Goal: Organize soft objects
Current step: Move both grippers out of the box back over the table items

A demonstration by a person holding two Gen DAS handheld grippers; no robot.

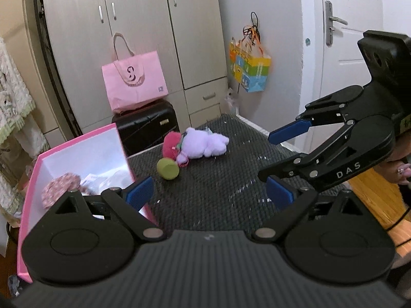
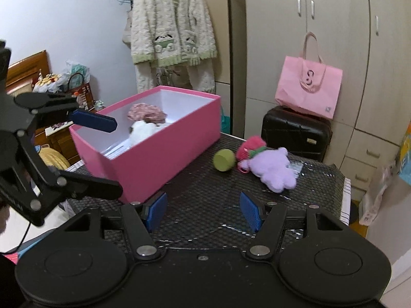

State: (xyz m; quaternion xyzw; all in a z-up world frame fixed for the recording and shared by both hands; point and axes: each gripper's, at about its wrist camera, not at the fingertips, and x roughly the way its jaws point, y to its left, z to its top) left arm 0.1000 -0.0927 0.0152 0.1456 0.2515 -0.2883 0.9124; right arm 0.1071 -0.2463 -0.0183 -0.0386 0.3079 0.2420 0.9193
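Note:
A lilac plush toy (image 1: pixel 205 145) lies on the dark mesh table (image 1: pixel 218 184) with a red-pink plush (image 1: pixel 171 142) against it and a green foam ball (image 1: pixel 168 168) beside them. They also show in the right wrist view: lilac plush (image 2: pixel 272 166), red-pink plush (image 2: pixel 250 147), ball (image 2: pixel 224 159). A pink box (image 2: pixel 159 148) holds a floral soft item (image 2: pixel 146 111) and a white soft item (image 2: pixel 143 129); the box also shows in the left wrist view (image 1: pixel 36 177). My left gripper (image 1: pixel 209 196) is open and empty beside the box. My right gripper (image 2: pixel 203 211) is open and empty, short of the toys.
A black suitcase (image 2: pixel 295 133) with a pink tote bag (image 2: pixel 308 89) on it stands behind the table. Wardrobe doors (image 1: pixel 133 25) are behind, a colourful bag (image 1: pixel 250 66) hangs on the wall, and a fluffy cardigan (image 2: pixel 172 30) hangs to the left.

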